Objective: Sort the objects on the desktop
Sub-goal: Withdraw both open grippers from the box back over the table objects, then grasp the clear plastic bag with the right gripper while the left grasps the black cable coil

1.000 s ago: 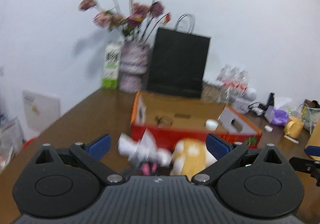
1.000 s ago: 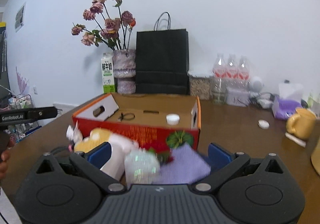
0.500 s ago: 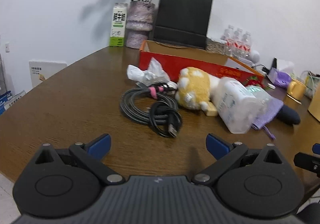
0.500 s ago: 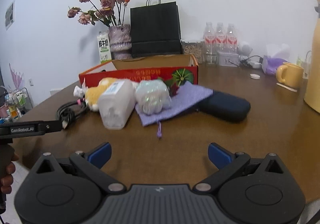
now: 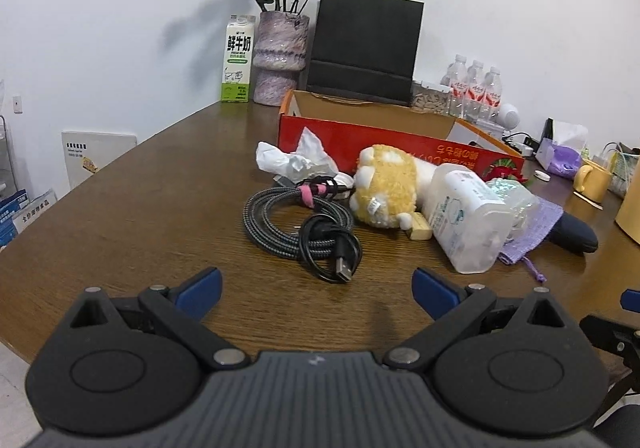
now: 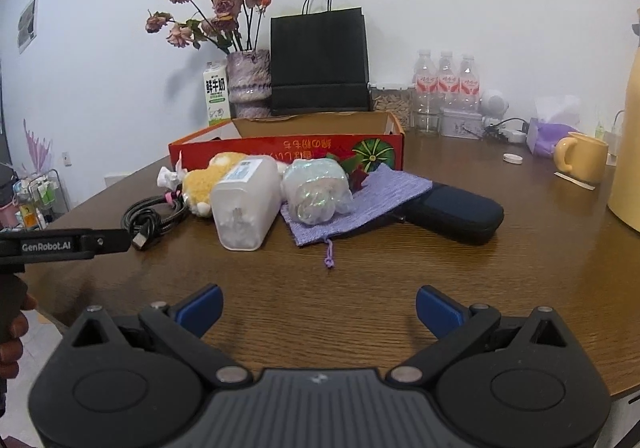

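While both tools hang low over the near edge of the brown table [image 5: 120, 207], each has its blue-tipped fingers spread wide with nothing between them: the left gripper [image 5: 316, 286] faces the coiled cables [image 5: 298, 224], and the right gripper [image 6: 319, 310] faces the bare wood in front of the purple pouch [image 6: 360, 203]. Running left to right across the pile, a crumpled white tissue [image 5: 296, 159] sits behind the cables, then a yellow plush toy [image 5: 386, 185] lies on its side touching a small wooden block [image 5: 420, 230]. Next comes a white plastic container [image 6: 244, 203] tipped over, then a clear crinkly packet [image 6: 318, 189] resting on the purple pouch, whose drawstring trails toward the table's near edge. A dark blue case [image 6: 456, 213] lies just right of the pouch, partly under it. Behind them all stands the open red cardboard box [image 6: 288, 145]. Farther right a yellow mug [image 6: 582, 161] stands well apart.
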The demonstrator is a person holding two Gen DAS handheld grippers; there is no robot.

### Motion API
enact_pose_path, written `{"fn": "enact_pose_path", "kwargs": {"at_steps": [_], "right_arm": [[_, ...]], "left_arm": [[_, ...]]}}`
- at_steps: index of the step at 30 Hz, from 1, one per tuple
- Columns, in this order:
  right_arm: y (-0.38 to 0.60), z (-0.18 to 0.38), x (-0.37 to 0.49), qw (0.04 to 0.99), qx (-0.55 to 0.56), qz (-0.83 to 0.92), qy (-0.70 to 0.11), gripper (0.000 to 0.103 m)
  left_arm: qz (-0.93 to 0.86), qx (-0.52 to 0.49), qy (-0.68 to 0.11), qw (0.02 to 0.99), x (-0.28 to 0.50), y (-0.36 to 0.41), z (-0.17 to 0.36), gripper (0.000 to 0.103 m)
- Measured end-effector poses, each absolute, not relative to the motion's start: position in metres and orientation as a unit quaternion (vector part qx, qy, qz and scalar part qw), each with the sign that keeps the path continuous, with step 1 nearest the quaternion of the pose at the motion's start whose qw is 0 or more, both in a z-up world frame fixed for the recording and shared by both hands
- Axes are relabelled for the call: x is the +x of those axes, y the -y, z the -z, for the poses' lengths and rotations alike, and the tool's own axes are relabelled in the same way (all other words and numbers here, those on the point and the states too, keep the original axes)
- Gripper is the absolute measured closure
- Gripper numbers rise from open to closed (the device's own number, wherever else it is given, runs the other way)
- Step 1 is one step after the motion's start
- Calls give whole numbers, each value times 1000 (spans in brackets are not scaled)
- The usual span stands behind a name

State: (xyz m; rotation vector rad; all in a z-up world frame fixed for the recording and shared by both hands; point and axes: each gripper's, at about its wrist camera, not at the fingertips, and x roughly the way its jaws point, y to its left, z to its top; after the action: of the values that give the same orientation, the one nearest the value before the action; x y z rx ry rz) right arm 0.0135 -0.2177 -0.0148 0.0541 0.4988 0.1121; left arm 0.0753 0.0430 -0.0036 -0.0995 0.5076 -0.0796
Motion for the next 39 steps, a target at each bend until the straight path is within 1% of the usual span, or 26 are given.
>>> {"fn": "enact_pose_path", "kwargs": {"at_steps": [9,17,19,21,23,25,26,31,33,39], "right_arm": [[219,22,28,964,26,-47,-261,0],[223,19,48,966,10,-29,-255,0],[225,18,54,967,6,-25,-252,0],[225,16,61,968,0,-23,-250,0],[225,13,68,969,-5,-24,-245,0],[224,11,76,970,-10,-25,-241,0],[224,10,80,970,-13,-26,-240,1],[222,5,102,971,-20,-33,-236,3],[221,2,109,972,-20,-39,-233,4],[216,-4,132,971,-18,-57,-230,8]], "left_arm": [[35,-29,-254,966,95,-40,3,0],[55,17,-229,972,105,-21,-1,1],[57,23,-234,970,109,-19,0,6],[59,24,-239,969,114,-18,1,19],[63,24,-247,967,117,-17,2,26],[66,22,-251,966,120,-17,3,27],[64,24,-252,965,121,-17,4,31],[55,21,-262,963,129,-19,5,31],[53,25,-263,963,131,-19,5,35],[59,35,-270,960,135,-16,4,37]]}}
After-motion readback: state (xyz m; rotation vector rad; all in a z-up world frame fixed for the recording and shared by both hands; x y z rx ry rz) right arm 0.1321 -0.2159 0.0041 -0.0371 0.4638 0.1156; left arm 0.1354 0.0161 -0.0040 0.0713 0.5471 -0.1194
